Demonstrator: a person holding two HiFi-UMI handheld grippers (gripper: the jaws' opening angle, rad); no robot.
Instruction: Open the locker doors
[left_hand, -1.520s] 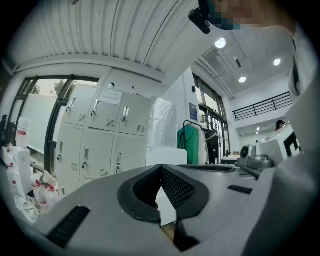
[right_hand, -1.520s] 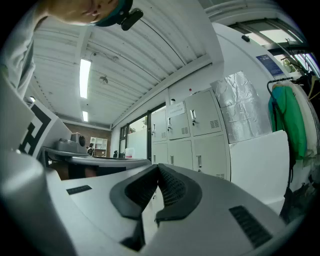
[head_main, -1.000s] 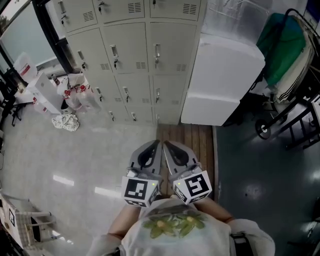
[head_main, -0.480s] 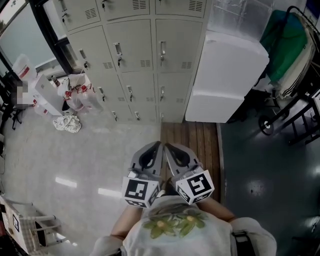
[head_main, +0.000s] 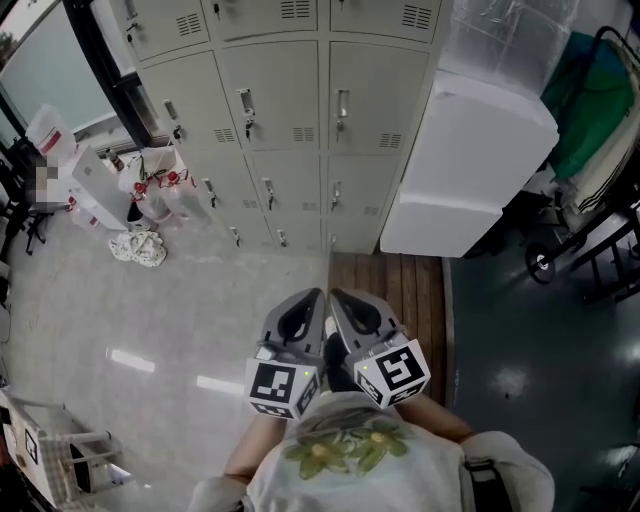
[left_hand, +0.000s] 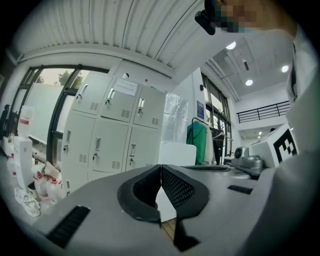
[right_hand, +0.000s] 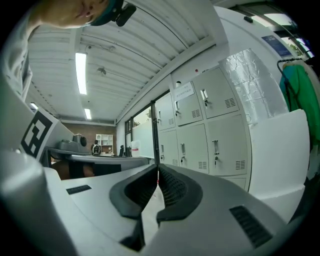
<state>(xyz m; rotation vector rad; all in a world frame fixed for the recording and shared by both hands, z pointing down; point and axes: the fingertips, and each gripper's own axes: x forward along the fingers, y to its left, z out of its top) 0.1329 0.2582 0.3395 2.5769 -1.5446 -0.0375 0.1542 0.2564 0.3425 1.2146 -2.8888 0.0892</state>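
A glossy pale floor (head_main: 120, 320) is shown from above. A bank of pale grey metal lockers (head_main: 300, 110) is seen at its far side. Every locker door in view is closed, and each is fitted with a small handle and vent slots. A large white box-shaped unit (head_main: 470, 170) is set against the lockers' right flank, and a brown slatted wooden platform (head_main: 400, 285) is laid before it. The left tongs (left_hand: 160, 167) and right tongs (right_hand: 158, 170) are held side by side near the platform's left edge, well apart from the lockers. Both are pressed fully together, with nothing between them. White plastic bags with red print (head_main: 160, 195) and a crumpled patterned cloth (head_main: 137, 247) are seen left of the lockers.
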